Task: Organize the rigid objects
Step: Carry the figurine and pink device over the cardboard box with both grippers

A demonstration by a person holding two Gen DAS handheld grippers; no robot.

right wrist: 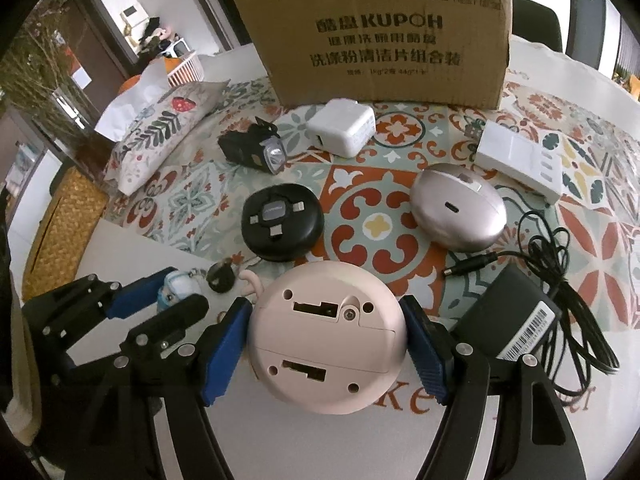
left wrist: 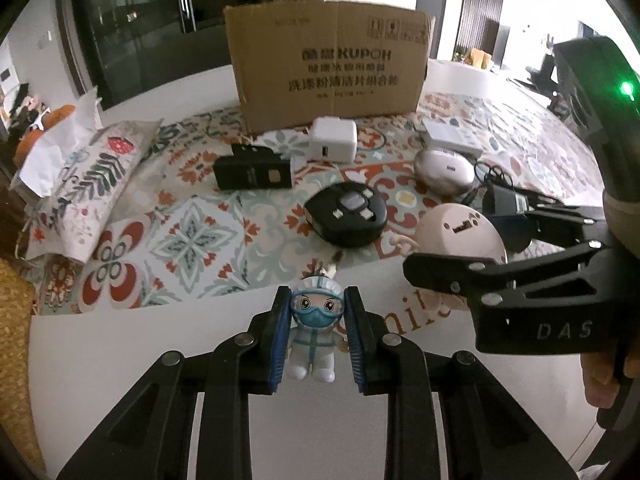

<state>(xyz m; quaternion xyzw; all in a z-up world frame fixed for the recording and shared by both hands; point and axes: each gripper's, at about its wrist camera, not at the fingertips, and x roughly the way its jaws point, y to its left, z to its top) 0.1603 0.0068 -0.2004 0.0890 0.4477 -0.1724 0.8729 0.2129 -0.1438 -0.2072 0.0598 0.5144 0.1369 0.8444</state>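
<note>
Left gripper (left wrist: 317, 334): fingers clenched on the small masked figurine (left wrist: 316, 330), held at the near edge of the patterned mat (left wrist: 192, 236). Right gripper (right wrist: 326, 344): fingers clamped on either side of the pink round device (right wrist: 326, 340), underside up, just beside the black power adapter (right wrist: 506, 328). Cardboard box (right wrist: 376, 36) stands at the back of the bench (left wrist: 120, 344).

The right gripper (right wrist: 326, 344) clasps a pink round device (right wrist: 326, 340) between its blue pads. Behind the device lie a black disc (right wrist: 282, 222) and a cardboard box (right wrist: 380, 36); the left gripper (right wrist: 160, 300) is left of it.
</note>
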